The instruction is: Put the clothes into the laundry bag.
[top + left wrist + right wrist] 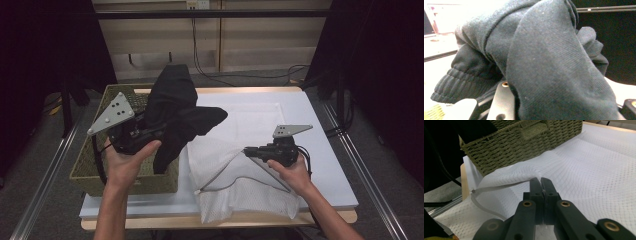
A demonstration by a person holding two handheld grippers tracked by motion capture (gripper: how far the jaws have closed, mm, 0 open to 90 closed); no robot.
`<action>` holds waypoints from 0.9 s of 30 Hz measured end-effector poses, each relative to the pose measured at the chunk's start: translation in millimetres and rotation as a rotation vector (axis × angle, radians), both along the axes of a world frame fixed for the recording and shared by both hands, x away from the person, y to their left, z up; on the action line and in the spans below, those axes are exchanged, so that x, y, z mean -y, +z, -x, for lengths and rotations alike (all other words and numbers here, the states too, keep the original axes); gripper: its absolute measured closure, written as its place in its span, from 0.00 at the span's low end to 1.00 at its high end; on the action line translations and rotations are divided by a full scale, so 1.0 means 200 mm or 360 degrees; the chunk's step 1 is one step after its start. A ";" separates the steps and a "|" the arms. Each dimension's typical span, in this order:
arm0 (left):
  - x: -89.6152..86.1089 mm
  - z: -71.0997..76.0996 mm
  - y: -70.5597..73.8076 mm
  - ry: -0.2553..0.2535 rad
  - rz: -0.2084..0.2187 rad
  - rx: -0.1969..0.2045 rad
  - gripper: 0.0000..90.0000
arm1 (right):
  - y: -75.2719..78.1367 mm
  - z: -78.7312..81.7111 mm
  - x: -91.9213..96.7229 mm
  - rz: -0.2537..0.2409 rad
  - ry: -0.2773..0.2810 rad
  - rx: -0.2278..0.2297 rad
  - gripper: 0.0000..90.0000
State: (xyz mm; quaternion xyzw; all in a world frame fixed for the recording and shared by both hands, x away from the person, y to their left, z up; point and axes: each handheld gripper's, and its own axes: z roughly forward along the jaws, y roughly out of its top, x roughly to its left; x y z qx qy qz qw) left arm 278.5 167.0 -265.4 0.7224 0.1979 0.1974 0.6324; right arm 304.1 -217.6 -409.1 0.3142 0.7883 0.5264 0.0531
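Black knit fabric, a garment (175, 112) with a ribbed cuff, is pinched in the left hand-held gripper (131, 134) and hangs in folds above the basket (95, 172). In the left gripper view the cloth drapes over the jaws, so the pads are hidden; the lifted, bunched hang of the cloth indicates that the jaws are clamped on it.

The basket, woven and olive-green, stands at the left end of the tabletop (320, 130). All places below are given from it.

- Garment: held above the basket's right half, one lobe reaching out past the right wall, over the mesh bag (240, 175). Judged reason: it is being carried from the basket toward the bag.
- Mesh bag: white net, flat on the tabletop just right of the basket, its near-left edge touching the basket wall in the right gripper view. A zip edge (499, 186) runs along its opening, on the side facing the basket.
- Right hand-held gripper (249, 151): right of the basket, low over the bag, jaws pressed together on a pinch of net (541, 180) beside the zip edge. Judged reason: this grip raises the upper layer and keeps the mouth toward the basket, so the garment can be fed in.

The garment is not yet in the bag.
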 end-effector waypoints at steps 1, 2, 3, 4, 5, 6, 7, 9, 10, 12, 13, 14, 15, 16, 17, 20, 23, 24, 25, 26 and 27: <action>0.01 0.00 0.00 0.0002 -0.0005 0.0006 0.73 | 0.00 0.00 0.00 0.0000 0.0000 0.0001 0.99; 0.01 0.00 0.00 0.0002 -0.0005 0.0006 0.73 | 0.00 0.00 0.00 0.0000 0.0000 0.0001 0.99; 0.03 0.01 0.00 -0.0027 -0.0025 0.0006 0.73 | 0.00 0.00 0.00 -0.0001 -0.0005 0.0003 0.99; 0.03 0.01 0.00 -0.0027 -0.0025 0.0006 0.73 | 0.00 0.00 0.00 -0.0001 -0.0005 0.0003 0.99; 0.05 0.01 0.00 -0.0023 -0.0013 0.0009 0.73 | 0.00 0.00 0.01 -0.0004 -0.0004 0.0000 0.99; 0.06 0.02 0.00 -0.0035 -0.0011 0.0006 0.73 | 0.00 0.00 0.01 -0.0004 -0.0004 0.0000 0.99; 0.08 0.02 0.00 -0.0044 -0.0017 0.0008 0.73 | 0.00 0.00 0.01 -0.0004 -0.0006 0.0000 0.99; 0.11 0.02 -0.01 -0.0069 -0.0019 0.0007 0.73 | 0.00 0.00 0.00 -0.0003 -0.0001 -0.0001 0.99; 0.12 0.02 -0.01 -0.0078 -0.0022 0.0002 0.73 | 0.00 0.00 0.00 -0.0004 0.0002 -0.0002 0.99; 0.15 0.02 -0.02 -0.0099 -0.0035 -0.0001 0.73 | 0.00 0.00 0.00 -0.0004 0.0002 -0.0002 0.99; 0.17 0.02 -0.03 -0.0127 -0.0048 -0.0009 0.73 | 0.01 0.00 0.00 -0.0008 -0.0001 -0.0005 0.99; 0.19 0.02 -0.03 -0.0134 -0.0058 -0.0012 0.73 | 0.01 0.00 0.00 -0.0009 -0.0001 -0.0004 0.99; 0.21 0.02 -0.03 -0.0131 -0.0050 -0.0010 0.73 | 0.01 0.00 0.00 -0.0013 -0.0002 -0.0005 0.99; 0.23 0.03 -0.04 -0.0142 -0.0040 -0.0021 0.73 | 0.01 -0.01 0.00 -0.0015 -0.0002 -0.0007 0.99; 0.23 0.03 -0.04 -0.0142 -0.0040 -0.0021 0.73 | 0.01 -0.01 0.00 -0.0015 -0.0002 -0.0007 0.99; 0.31 0.04 -0.04 -0.0191 -0.0064 -0.0022 0.73 | 0.01 -0.01 0.00 -0.0011 0.0002 0.0000 0.99; 0.36 0.05 -0.04 -0.0234 -0.0093 -0.0021 0.73 | 0.01 -0.02 0.00 -0.0016 0.0001 0.0000 0.99; 0.36 0.05 -0.04 -0.0234 -0.0093 -0.0021 0.73 | 0.01 -0.02 0.00 -0.0016 0.0001 0.0000 0.99; 0.39 0.05 -0.06 -0.0251 -0.0122 -0.0014 0.73 | 0.01 -0.01 0.00 -0.0016 -0.0001 0.0000 0.99; 0.40 0.04 -0.08 -0.0258 -0.0132 -0.0028 0.73 | 0.01 -0.01 0.00 -0.0018 0.0000 0.0000 0.99; 0.41 0.04 -0.10 -0.0265 -0.0133 -0.0058 0.73 | 0.01 -0.01 0.01 -0.0019 0.0000 0.0000 0.99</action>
